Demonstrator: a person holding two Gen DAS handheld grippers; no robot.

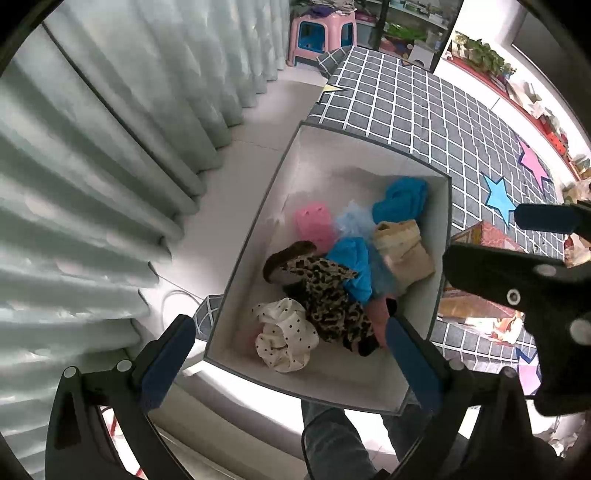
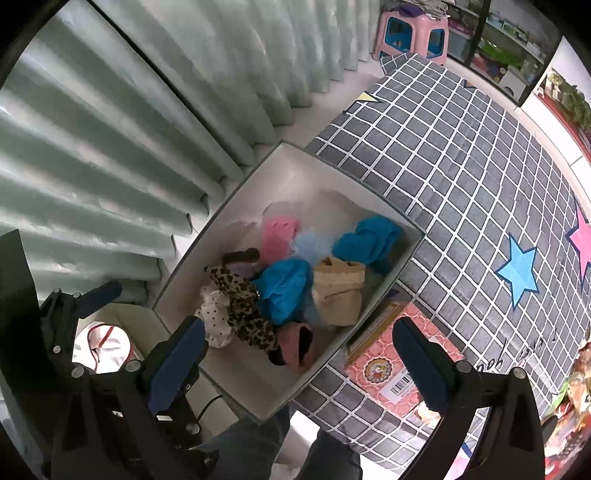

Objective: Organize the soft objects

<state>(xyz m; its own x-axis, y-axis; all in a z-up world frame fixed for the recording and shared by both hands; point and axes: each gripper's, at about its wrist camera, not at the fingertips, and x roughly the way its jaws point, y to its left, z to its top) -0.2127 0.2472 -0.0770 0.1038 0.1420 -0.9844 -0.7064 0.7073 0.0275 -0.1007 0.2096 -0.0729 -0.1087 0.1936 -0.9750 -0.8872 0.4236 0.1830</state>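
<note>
A white storage box stands beside a bed and holds several soft items. Among them are a leopard-print cloth, a white polka-dot scrunchie, blue cloths, a pink piece and a beige folded piece. My left gripper hovers open above the box's near end, holding nothing. My right gripper is open and empty over the box's near right corner. It also shows in the left wrist view as the right gripper.
A bed with a grey grid cover carries blue and pink star prints. A red patterned box lies on it beside the white box. Pale green curtains hang on the left. A pink stool stands far back. The person's legs are below.
</note>
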